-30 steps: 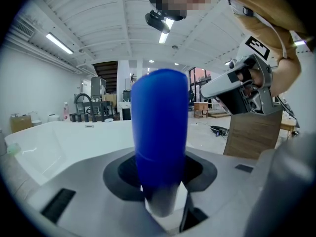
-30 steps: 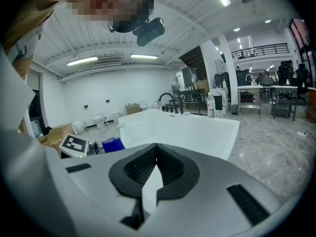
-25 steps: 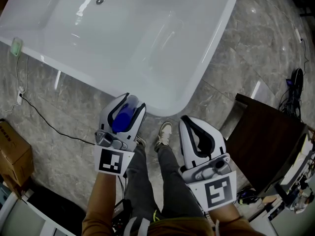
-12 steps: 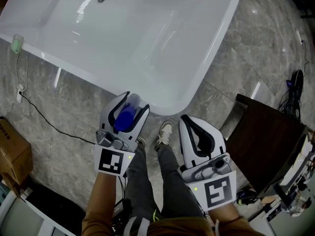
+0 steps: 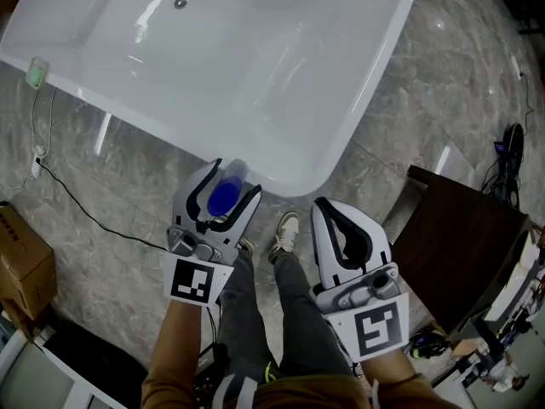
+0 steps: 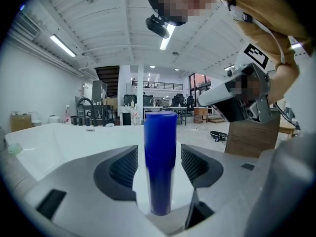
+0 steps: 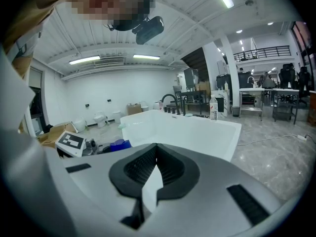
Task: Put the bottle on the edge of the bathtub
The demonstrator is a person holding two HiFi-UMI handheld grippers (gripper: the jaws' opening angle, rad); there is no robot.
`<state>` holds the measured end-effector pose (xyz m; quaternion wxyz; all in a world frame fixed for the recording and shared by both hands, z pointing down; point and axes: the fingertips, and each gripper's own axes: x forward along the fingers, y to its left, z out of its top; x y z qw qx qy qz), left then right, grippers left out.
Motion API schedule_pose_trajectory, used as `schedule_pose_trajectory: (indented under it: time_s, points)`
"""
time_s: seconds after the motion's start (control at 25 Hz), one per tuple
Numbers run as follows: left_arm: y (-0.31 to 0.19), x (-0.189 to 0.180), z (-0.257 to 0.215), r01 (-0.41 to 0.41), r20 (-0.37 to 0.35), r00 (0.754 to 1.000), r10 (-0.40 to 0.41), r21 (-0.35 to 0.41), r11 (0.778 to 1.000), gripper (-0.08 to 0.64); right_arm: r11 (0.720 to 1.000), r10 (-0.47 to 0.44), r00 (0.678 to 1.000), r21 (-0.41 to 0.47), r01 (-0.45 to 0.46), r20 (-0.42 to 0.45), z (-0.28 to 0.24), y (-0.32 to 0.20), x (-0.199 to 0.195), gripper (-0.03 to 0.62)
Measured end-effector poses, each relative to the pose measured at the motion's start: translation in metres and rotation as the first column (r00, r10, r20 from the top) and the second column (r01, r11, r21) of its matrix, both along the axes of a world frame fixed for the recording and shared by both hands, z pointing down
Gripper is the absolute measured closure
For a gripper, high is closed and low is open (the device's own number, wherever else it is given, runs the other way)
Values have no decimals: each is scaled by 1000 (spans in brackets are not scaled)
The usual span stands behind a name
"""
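Left tongs: the jaws stood wide and had just been opening. The bottle stood upright between them with a thin gap on each side, so neither pad pressed on it. The pads were black, finely ribbed and scooped into shallow curves, set in a smooth pale grey shell.

Bottle: a plain straight cylinder, deep blue, smooth and slightly glossy, with a flat top. Its foot stood on the white surface seen between the jaws. From the head view I placed this at the rounded near corner of the bathtub, on its rim and close to the outer edge.

Right tongs: the jaws were closed, their ribbed black pads met at the tips, and nothing lay between them. I held them beside the left pair, near the tub's corner but not touching it. Each pair carried a cube with a black-and-white square marker at the hand end.

Bathtub: white, glossy, rectangular with rounded corners and a broad flat rim. A small round metal drain sat in its bottom. A small pale green item sat on the rim at the far left; I could not tell what it was.

Surroundings: the floor was polished grey stone in large veined slabs. A thin black cable trailed across it at the left. A brown cardboard box stood at the left edge. A dark brown, square-cornered wooden piece of furniture stood to the right, well apart from the tub.
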<state>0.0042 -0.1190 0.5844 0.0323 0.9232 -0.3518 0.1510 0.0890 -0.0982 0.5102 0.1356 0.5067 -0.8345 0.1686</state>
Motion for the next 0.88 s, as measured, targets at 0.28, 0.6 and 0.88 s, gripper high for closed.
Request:
schedule_pose_trajectory:
  time_s: [0.28, 0.6, 0.88]
  points:
    - [7, -7, -19, -10, 8, 1000, 10, 26, 1000, 291, 999, 8, 1000, 33, -7, -7, -20, 8, -5, 589]
    - [14, -13, -47, -13, 2, 1000, 13, 63, 998, 290, 999, 7, 1000, 42, -6, -3, -43, 23, -15, 589]
    - [21, -27, -74, -32, 11, 999, 31, 86, 996, 290, 996, -13, 999, 88, 17, -48, -77, 16, -24, 589]
